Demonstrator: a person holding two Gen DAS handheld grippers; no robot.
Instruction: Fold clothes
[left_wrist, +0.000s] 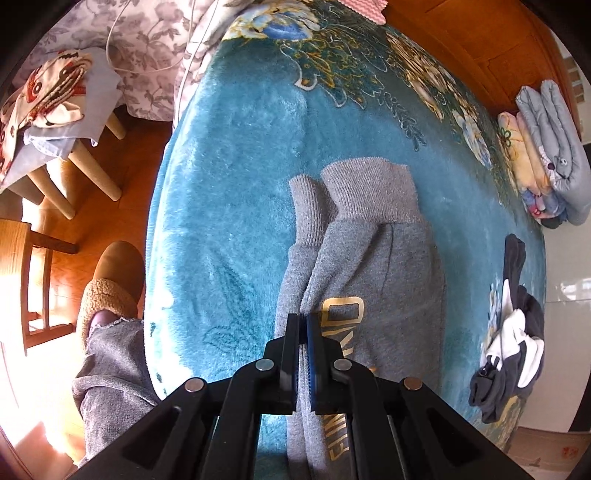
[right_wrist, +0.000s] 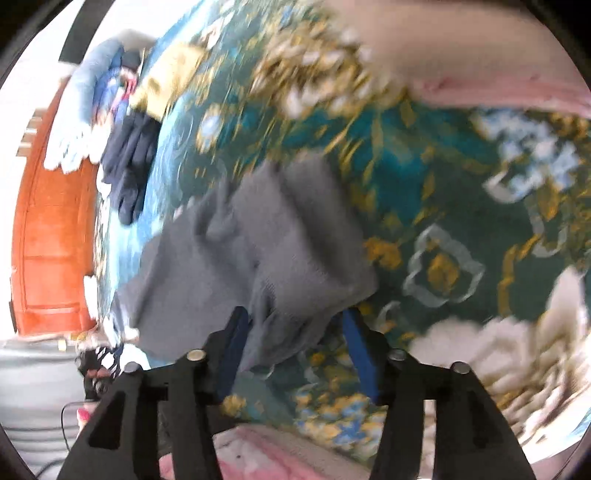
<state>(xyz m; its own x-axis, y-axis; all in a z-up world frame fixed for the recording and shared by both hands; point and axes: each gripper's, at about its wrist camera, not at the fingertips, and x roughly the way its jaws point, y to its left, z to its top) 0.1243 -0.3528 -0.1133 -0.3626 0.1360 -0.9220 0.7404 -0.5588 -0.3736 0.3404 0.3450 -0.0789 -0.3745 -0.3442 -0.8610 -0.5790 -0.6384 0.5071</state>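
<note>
Teal floral blanket (left_wrist: 229, 155): spread over the whole bed, with folded bedding (left_wrist: 546, 155) stacked at its far right edge and a dark garment (left_wrist: 513, 332) heaped at the near right edge. Grey sweatpants (left_wrist: 369, 240): laid mid-blanket, ribbed cuffs turned toward the far edge. Left gripper (left_wrist: 303, 328): clamped on a sweatpants fold; right gripper (right_wrist: 291, 332): jaws parted, grey cloth draped loosely between them, view blurred.

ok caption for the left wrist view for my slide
Left gripper shut on grey sweatpants lying on a teal floral blanket.
</note>
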